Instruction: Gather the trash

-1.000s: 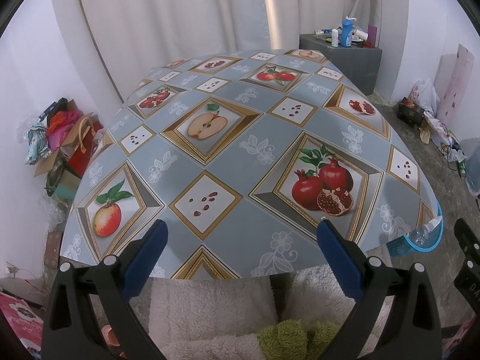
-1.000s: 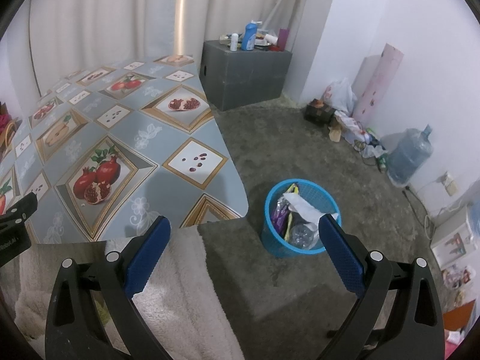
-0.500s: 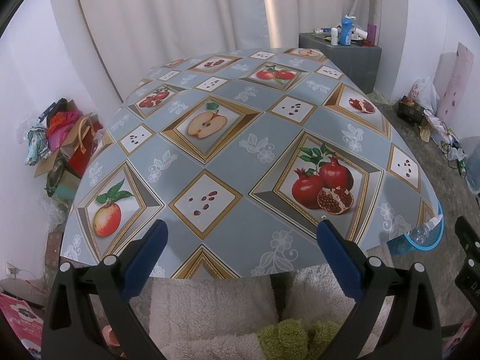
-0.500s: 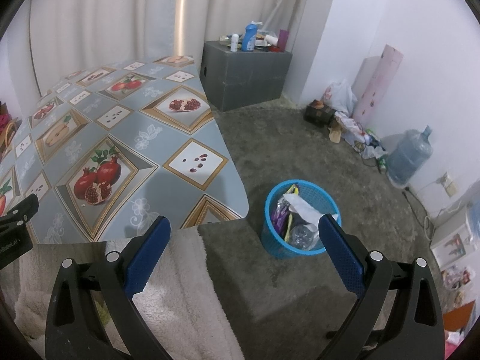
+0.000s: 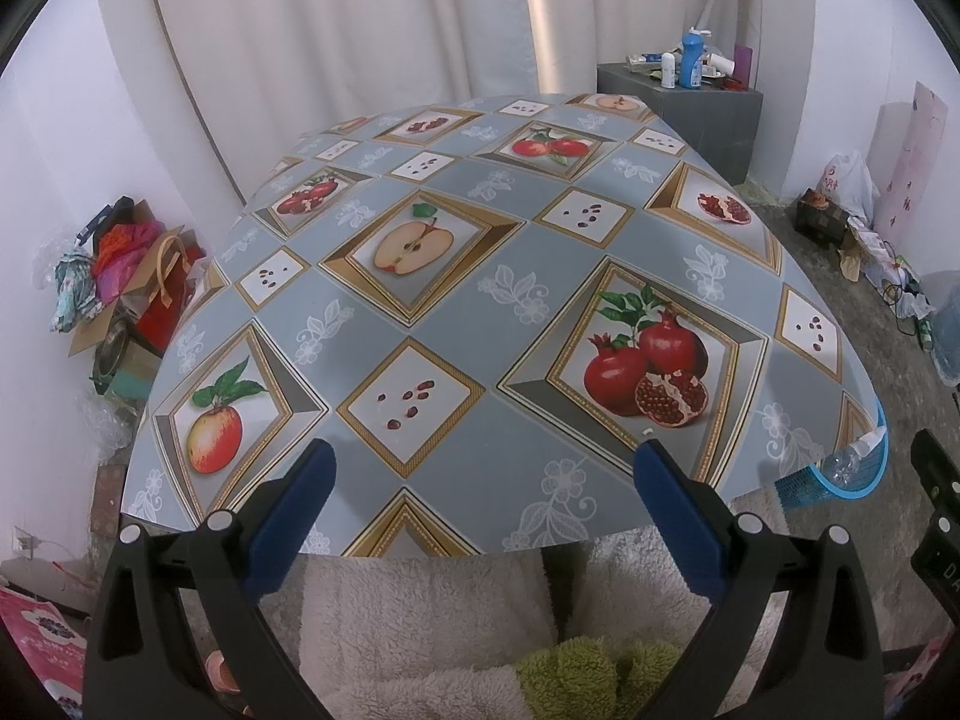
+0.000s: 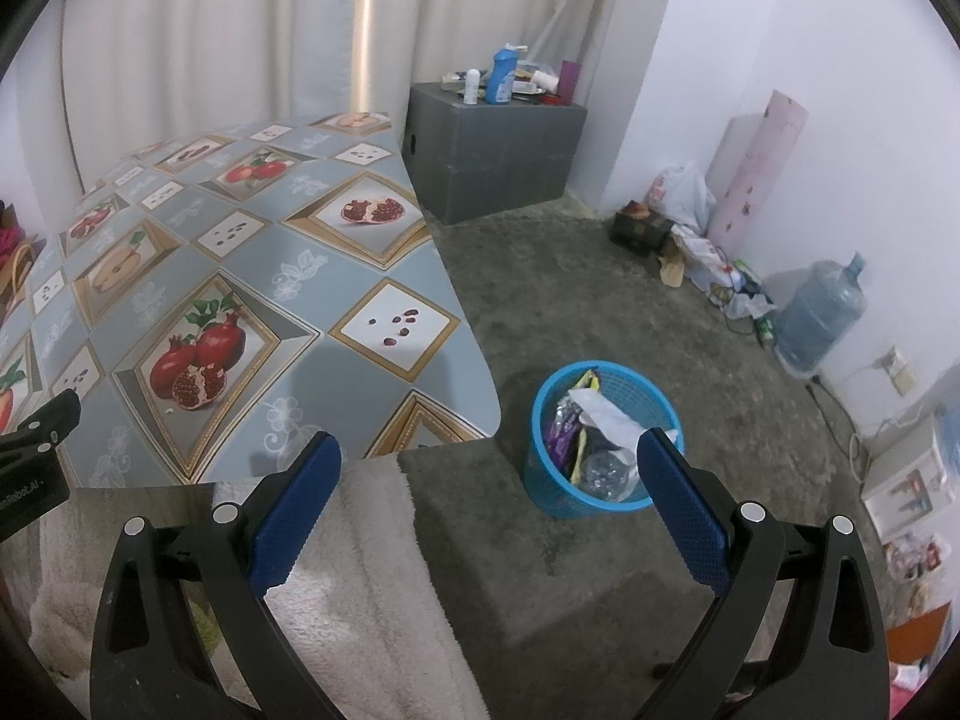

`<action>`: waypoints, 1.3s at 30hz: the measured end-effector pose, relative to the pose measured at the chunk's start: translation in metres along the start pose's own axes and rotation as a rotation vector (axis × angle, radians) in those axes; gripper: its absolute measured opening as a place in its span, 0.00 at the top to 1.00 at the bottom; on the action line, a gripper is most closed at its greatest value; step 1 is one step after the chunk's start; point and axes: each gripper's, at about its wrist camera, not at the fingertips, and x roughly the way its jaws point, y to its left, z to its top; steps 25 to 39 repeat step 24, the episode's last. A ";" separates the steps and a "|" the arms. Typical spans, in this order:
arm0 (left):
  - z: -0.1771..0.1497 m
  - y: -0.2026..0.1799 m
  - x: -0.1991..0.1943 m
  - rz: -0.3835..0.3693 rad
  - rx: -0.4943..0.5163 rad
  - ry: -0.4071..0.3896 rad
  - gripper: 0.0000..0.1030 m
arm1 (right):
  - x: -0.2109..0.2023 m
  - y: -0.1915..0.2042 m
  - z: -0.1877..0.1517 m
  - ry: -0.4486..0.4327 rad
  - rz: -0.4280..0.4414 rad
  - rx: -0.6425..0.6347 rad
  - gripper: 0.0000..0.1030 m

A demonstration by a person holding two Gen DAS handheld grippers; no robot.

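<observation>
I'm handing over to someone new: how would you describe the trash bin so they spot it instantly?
Find the table with the fruit-print cloth, then look at the grey carpet just past its near right corner. The trash bin stands there, a small round blue mesh basket holding wrappers, paper and a clear plastic bottle. Nothing else on that floor is an open bright-blue basket.

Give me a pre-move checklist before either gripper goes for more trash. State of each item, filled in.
1. Left gripper free to grasp: ok, fingers wide apart with nothing between them.
2. Right gripper free to grasp: ok, open and empty.
3. Blue bin upright and reachable: ok, it stands on the floor beside the table's corner.
4. Room left in the bin: ok, wrappers, paper and a clear bottle sit below the rim.
5. Trash left on the table: cannot tell; only a tiny white speck shows near the pomegranate print.
6. Grippers apart from each other: ok.
</observation>
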 end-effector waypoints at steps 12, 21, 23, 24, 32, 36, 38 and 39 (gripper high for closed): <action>0.001 0.000 0.000 0.001 0.002 0.001 0.05 | 0.000 0.001 0.000 0.000 -0.001 0.001 0.08; -0.001 0.001 0.002 0.001 0.000 0.014 0.05 | 0.001 0.002 0.000 -0.001 -0.002 0.002 0.08; -0.003 0.000 0.002 0.000 0.001 0.015 0.05 | 0.001 0.002 0.000 0.000 -0.003 0.002 0.08; -0.004 0.001 0.002 0.001 0.003 0.015 0.05 | 0.000 0.001 0.000 0.000 -0.002 0.003 0.08; -0.004 0.001 0.002 0.001 0.003 0.015 0.05 | 0.000 0.001 0.000 0.000 -0.002 0.003 0.08; -0.004 0.001 0.002 0.001 0.003 0.015 0.05 | 0.000 0.001 0.000 0.000 -0.002 0.003 0.08; -0.004 0.001 0.002 0.001 0.003 0.015 0.05 | 0.000 0.001 0.000 0.000 -0.002 0.003 0.08; -0.004 0.001 0.002 0.001 0.003 0.015 0.05 | 0.000 0.001 0.000 0.000 -0.002 0.003 0.08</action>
